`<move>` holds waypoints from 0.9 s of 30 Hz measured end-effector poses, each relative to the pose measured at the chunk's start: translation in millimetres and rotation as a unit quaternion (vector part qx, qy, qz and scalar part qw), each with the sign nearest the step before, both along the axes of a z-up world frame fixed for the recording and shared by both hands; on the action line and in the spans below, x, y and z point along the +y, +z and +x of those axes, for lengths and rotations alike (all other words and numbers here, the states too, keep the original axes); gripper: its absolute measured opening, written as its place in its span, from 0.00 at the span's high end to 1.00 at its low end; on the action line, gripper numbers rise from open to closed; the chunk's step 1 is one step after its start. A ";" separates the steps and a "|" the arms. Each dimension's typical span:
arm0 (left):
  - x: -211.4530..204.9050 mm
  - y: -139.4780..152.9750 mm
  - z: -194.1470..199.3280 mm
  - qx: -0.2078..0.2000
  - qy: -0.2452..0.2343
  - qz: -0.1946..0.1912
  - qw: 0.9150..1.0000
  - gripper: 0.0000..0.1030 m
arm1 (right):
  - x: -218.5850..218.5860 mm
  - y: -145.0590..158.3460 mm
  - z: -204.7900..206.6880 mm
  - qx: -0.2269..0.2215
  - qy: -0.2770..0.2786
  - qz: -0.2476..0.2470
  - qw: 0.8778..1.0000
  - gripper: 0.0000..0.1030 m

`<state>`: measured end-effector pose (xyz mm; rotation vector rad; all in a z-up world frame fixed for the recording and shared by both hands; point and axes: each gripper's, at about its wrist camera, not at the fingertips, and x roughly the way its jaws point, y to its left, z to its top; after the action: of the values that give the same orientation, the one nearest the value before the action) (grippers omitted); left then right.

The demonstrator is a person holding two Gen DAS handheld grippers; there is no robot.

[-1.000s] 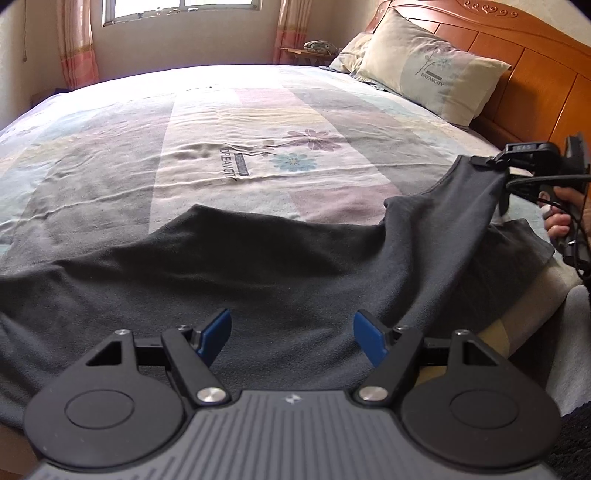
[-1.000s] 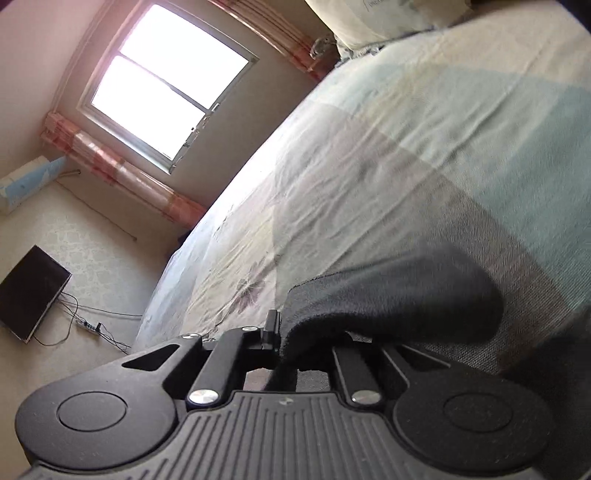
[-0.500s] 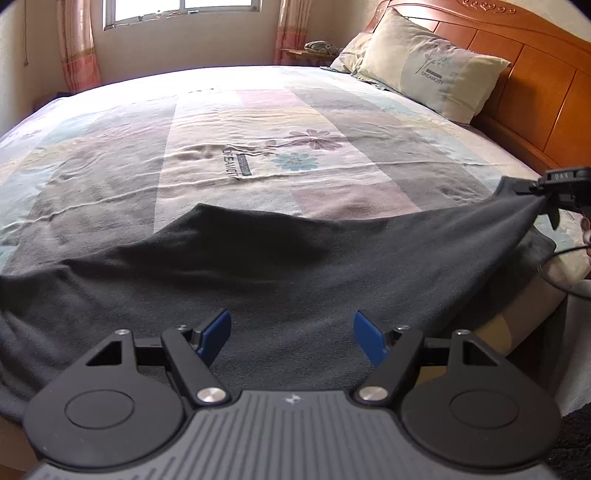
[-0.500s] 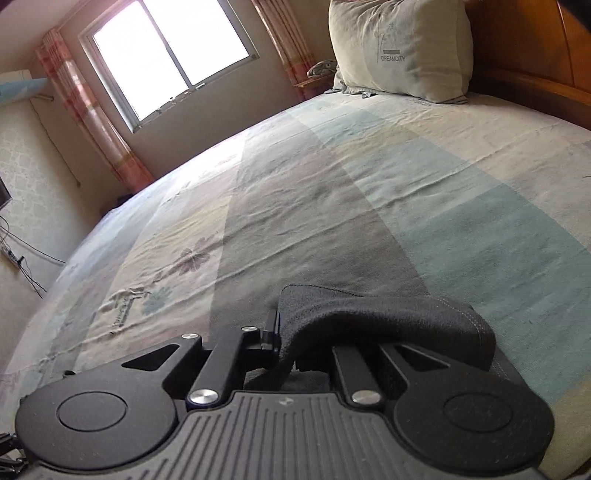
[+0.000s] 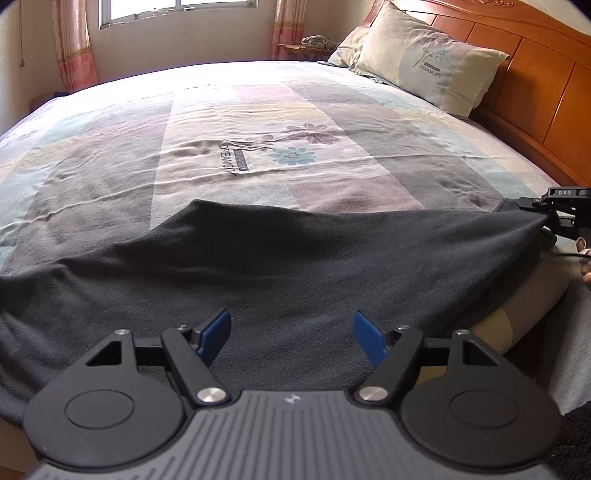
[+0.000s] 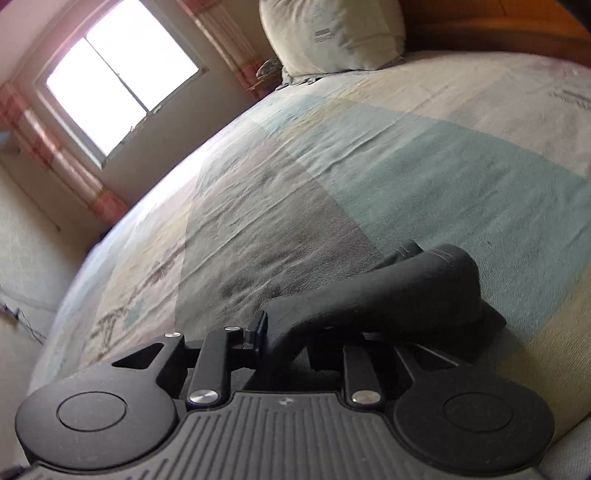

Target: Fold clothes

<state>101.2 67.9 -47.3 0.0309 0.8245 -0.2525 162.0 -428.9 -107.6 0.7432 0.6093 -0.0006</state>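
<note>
A dark garment (image 5: 280,258) lies spread across the near edge of the bed (image 5: 258,122). The left hand-held gripper (image 5: 291,332) hovers over it at six o'clock, jaws wide apart and empty. At three o'clock the right hand-held gripper (image 6: 295,332) is opening, a garment corner draped between its jaws.

Dark grey garment (image 5: 295,266) spread across bed

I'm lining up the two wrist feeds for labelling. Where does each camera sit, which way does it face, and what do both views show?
Left wrist: sits behind the open left gripper, looking across the dark garment and bedspread toward the window; the right gripper and a fingertip show at right.
Right wrist: tilted, behind the right gripper, whose jaws are opening with the garment's edge between them, facing the pillow.
Shared: garment, bedspread, pillow, window, headboard.
</note>
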 end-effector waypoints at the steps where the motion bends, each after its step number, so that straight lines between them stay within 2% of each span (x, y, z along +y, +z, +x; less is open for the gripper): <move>1: 0.0 -0.1 0.6 0.001 0.001 0.000 1.000 0.28 | -9.1 -6.2 -3.6 -0.008 -0.020 0.031 0.999 0.69; 5: -3.8 0.5 1.5 0.003 -0.001 0.005 1.000 0.28 | -41.9 -29.2 -18.7 -0.044 -0.087 0.151 0.984 0.67; 8: -7.1 2.2 2.1 0.003 -0.007 0.008 1.000 0.28 | -53.2 -27.9 -28.7 -0.084 -0.100 0.182 0.975 0.64; 11: -11.9 2.8 4.0 0.004 -0.011 0.013 1.000 0.28 | -57.7 -15.8 -33.9 -0.120 -0.089 0.175 0.973 0.58; 14: -18.0 3.8 5.1 0.004 -0.018 0.014 1.000 0.28 | -59.1 -4.8 -35.4 -0.135 -0.069 0.165 0.975 0.54; 21: -31.7 6.2 4.3 0.004 -0.033 0.023 0.999 0.28 | -53.9 -2.1 -26.6 -0.121 -0.006 0.156 0.980 0.53; 24: -34.1 7.9 2.6 0.003 -0.035 0.026 0.999 0.28 | -51.0 -2.2 -25.7 -0.114 0.008 0.135 0.984 0.53; 26: -34.9 8.5 2.2 0.003 -0.034 0.028 0.999 0.27 | -47.6 -1.3 -24.2 -0.100 0.014 0.107 0.989 0.54; 27: -35.2 8.4 2.0 0.003 -0.033 0.029 0.999 0.27 | -44.7 -0.2 -22.4 -0.083 0.014 0.080 0.993 0.68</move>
<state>103.2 32.7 -38.9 0.1129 0.8374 -0.2909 139.6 -473.6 -107.7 0.8810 0.4640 0.1374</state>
